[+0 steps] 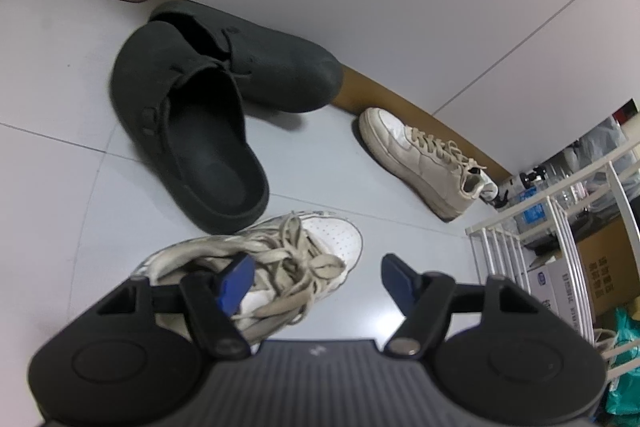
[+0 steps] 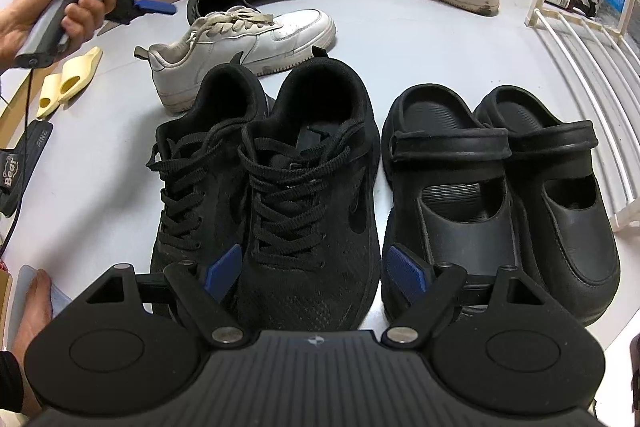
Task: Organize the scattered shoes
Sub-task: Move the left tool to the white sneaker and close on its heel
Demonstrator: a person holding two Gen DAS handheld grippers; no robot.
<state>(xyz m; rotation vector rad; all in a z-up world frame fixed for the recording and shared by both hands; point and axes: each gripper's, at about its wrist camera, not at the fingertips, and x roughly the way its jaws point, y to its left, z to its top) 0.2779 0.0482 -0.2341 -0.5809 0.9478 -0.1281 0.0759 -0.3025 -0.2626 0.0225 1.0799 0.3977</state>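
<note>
Below, left gripper (image 1: pixel 316 277) with jaws spread wide and gripping nothing, hovering over the laces of 1 white sneaker (image 1: pixel 280 259). Right gripper (image 2: pixel 316 269) likewise wide apart and empty, poised above 2 black lace-up sneakers (image 2: pixel 268 163) standing side by side. Just right of those, 2 black strap clogs (image 2: pixel 500 183), paired beside a white rack (image 2: pixel 580 35). Farther out on the floor (image 2: pixel 420 39): 2 dark grey clogs (image 1: pixel 208 99), touching, and 1 cream sneaker (image 1: pixel 424 157) near the wall. At the left edge, 2 yellow slides (image 2: pixel 68 81).
</note>
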